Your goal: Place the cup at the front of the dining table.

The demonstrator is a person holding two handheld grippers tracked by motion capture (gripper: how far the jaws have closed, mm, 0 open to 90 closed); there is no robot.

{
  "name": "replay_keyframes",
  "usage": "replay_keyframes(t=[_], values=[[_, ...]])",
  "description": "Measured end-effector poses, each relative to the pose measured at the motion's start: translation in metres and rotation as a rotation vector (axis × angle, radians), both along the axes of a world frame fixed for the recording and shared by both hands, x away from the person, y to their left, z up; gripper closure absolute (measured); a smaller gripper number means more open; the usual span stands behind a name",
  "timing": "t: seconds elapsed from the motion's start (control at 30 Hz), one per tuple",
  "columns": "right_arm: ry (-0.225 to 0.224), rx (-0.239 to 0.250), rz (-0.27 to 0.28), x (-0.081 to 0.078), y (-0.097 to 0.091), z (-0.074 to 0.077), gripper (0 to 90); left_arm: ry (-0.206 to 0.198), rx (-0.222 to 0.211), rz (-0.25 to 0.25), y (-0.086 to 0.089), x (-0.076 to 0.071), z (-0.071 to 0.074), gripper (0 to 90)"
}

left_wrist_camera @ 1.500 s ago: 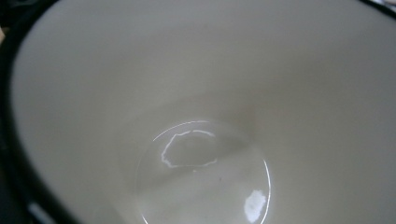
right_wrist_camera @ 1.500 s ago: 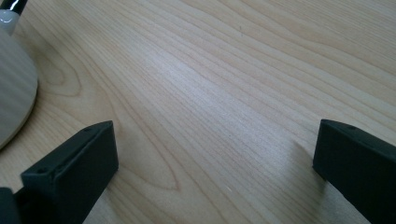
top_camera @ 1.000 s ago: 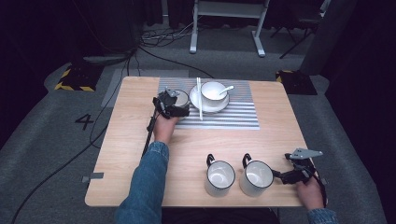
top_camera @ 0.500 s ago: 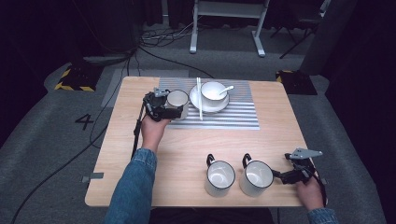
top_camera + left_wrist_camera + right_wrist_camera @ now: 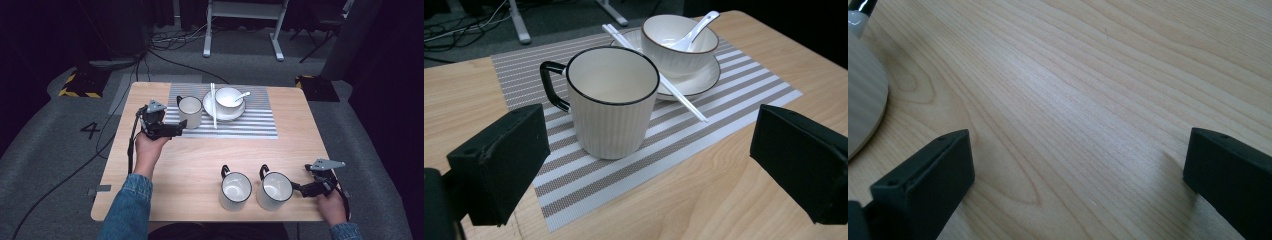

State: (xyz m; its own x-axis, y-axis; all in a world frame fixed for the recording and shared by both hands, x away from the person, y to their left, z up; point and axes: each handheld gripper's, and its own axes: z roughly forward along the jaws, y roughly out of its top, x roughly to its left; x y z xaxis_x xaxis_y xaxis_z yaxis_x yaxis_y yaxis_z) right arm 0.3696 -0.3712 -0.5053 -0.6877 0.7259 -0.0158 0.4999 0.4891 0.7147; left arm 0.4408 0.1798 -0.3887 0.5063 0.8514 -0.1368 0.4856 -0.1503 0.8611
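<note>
Since a moment ago my left gripper (image 5: pixel 170 129) has let go of the mug (image 5: pixel 611 100), which stands upright on the striped placemat (image 5: pixel 744 85) beside the bowl (image 5: pixel 679 42); jaws spread. My right gripper (image 5: pixel 307 189) rests wide open by two mugs (image 5: pixel 255 189).

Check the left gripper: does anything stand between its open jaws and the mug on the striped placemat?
Nothing visible does. The left gripper faces the mug with only bare placemat between them; the chopsticks lie beyond it.
</note>
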Motion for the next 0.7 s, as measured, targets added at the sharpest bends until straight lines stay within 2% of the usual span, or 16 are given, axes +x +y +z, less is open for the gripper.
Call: replay_keyframes(t=[0.07,0.13,0.17,0.27,0.3,0.47,0.53,0.6,0.63,0.7], values=[[0.000,0.000,0.000,0.000,0.000,0.000,0.0,-0.002,0.007,-0.010,0.004,-0.008,0.000,2.9],[0.000,0.000,0.000,0.000,0.000,0.000,0.0,0.019,0.034,-0.028,0.009,-0.019,0.000,2.8],[0.000,0.000,0.000,0.000,0.000,0.000,0.0,0.019,0.034,-0.028,0.009,-0.019,0.000,2.8],[0.000,0.000,0.000,0.000,0.000,0.000,0.0,0.008,0.055,-0.024,0.017,-0.037,0.002,2.9],[0.000,0.000,0.000,0.000,0.000,0.000,0.0,0.008,0.055,-0.024,0.017,-0.037,0.002,2.8],[0.000,0.000,0.000,0.000,0.000,0.000,0.0,0.010,0.050,-0.040,0.028,-0.056,0.004,2.8],[0.000,0.000,0.000,0.000,0.000,0.000,0.0,0.013,0.061,-0.043,0.031,-0.063,0.004,2.8],[0.000,0.000,0.000,0.000,0.000,0.000,0.0,0.020,0.096,-0.071,0.034,-0.070,0.003,2.9],[0.000,0.000,0.000,0.000,0.000,0.000,0.0,0.028,0.093,-0.082,0.034,-0.073,0.002,2.9],[0.000,0.000,0.000,0.000,0.000,0.000,0.0,0.037,0.134,-0.103,0.035,-0.083,-0.006,2.9]])
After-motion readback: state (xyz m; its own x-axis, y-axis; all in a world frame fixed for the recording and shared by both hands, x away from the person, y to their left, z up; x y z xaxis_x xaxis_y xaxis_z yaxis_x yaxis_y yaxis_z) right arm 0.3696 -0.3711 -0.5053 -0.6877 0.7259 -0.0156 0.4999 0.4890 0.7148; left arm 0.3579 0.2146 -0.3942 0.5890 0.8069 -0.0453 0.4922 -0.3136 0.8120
